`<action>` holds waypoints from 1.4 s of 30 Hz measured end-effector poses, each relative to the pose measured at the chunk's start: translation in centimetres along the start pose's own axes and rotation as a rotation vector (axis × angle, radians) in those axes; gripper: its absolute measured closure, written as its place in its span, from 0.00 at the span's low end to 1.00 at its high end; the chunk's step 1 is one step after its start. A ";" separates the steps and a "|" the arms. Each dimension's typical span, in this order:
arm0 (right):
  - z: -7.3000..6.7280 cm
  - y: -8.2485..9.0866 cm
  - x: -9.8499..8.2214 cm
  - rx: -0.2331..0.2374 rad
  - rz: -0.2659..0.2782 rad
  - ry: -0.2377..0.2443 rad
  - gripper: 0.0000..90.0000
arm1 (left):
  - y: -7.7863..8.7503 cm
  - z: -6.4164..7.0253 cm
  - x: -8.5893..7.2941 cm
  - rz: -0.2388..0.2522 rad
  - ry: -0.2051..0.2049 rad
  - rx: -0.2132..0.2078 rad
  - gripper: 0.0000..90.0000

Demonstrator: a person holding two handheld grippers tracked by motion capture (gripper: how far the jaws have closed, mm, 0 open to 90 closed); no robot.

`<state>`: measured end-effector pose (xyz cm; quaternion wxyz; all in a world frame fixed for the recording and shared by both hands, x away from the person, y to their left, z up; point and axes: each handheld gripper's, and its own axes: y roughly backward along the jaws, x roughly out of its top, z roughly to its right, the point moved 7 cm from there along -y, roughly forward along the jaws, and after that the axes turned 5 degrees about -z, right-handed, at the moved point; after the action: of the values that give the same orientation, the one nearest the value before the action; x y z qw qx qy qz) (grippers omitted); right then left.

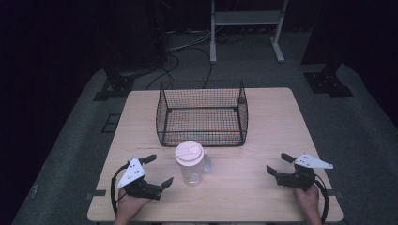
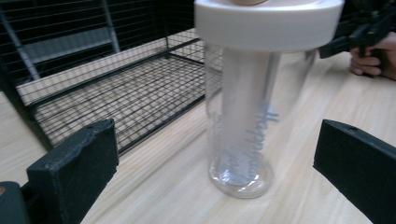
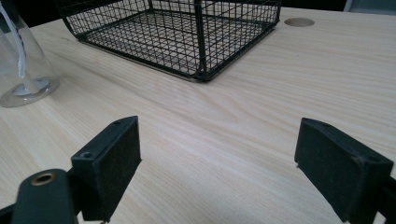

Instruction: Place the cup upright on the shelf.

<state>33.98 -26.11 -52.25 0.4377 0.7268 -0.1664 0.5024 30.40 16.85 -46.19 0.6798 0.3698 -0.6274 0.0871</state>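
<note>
Items on the counter, counted: one clear plastic bottle, one black wire basket, two hand-held grippers.

Clear plastic bottle: one unit, upright, capped with one pale flip-top lid. Located near the front middle of the counter, just in front of the basket's near wall, apart from it. Printed lettering visible on the side in the left gripper view, too blurred to read. Nothing visible inside the bottle.

Wire basket: one unit, open-topped, standing at mid-counter behind the bottle. Nothing visible inside the basket.

Left hand-held gripper: one unit, held in one hand at the front left edge, jaws spread wide, gripping nothing. Aimed at the bottle, near it but not touching; bottle standing ahead of the gap between the two jaws in the left gripper view.

Right hand-held gripper: one unit, held in one hand at the front right edge, jaws spread wide, gripping nothing. Well apart from the bottle; bare counter between the two jaws in the right gripper view.

One round hole in the counter top beyond the basket.
</note>
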 end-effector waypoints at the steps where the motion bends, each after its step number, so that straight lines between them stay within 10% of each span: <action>1: 0.0 0.0 0.0 0.000 0.000 0.000 0.15 | 0.0 0.1 0.1 -0.003 -0.005 -0.002 0.00; 42: -0.1 0.0 0.0 0.011 -0.002 0.005 0.15 | -2.7 1.8 4.7 -0.160 -0.096 -0.166 0.00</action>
<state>33.91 -26.00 -52.25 0.4348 0.7282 -0.1619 0.5044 31.43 12.19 -43.08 0.6821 0.3651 -0.6325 -0.0373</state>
